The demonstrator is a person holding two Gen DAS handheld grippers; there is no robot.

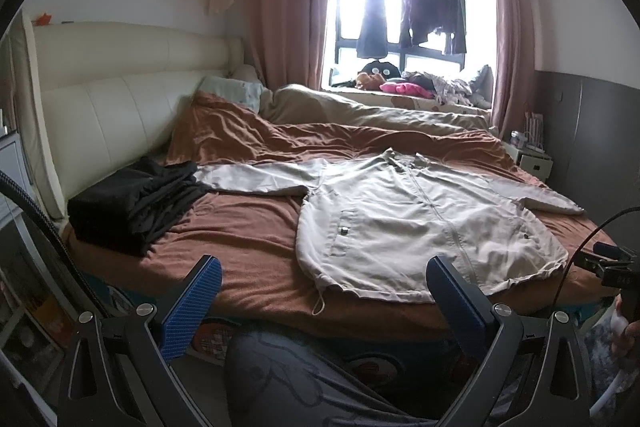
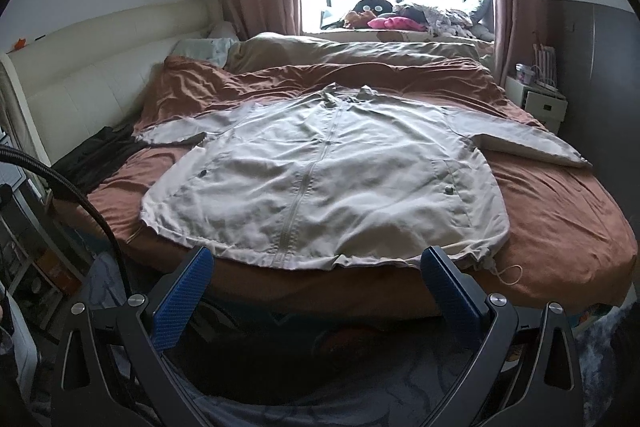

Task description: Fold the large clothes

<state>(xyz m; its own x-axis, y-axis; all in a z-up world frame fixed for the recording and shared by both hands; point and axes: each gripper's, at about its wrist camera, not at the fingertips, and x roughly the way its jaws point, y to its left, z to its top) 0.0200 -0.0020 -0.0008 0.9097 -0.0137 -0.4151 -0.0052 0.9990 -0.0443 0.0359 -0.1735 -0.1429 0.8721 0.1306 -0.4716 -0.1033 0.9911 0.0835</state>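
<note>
Jacket [image 1: 420, 223], a large pale beige one with a front zip, lay face up and spread flat on the rust-brown bedspread [image 1: 240, 239] in the left wrist view, its hem at the near edge of the bed and both sleeves stretched outward. The left hand-held gripper [image 1: 324, 291] hung short of the bed with its blue ribbed fingers [image 1: 192, 307] wide apart and nothing between them. A folded stack of black clothes [image 1: 132, 203] sat near the cream padded headboard [image 1: 100, 99], touching the cuff of the sleeve on that side. The cloth looked thin and crisply creased, likely slippery, so a good first fold would probably mean pinching a sleeve near the cuff and carrying it across the chest without dragging the body.

In the right wrist view the jacket [image 2: 320, 179] filled the middle of the bed, with flap pockets, snap studs and a drawstring hem whose cord [image 2: 508, 273] looped loose over the bedspread [image 2: 560, 219]. The right hand-held gripper [image 2: 320, 291] was equally wide open and empty, poised just before the hem. Tucking that cord in before folding seemed wise, lest it snag.
</note>
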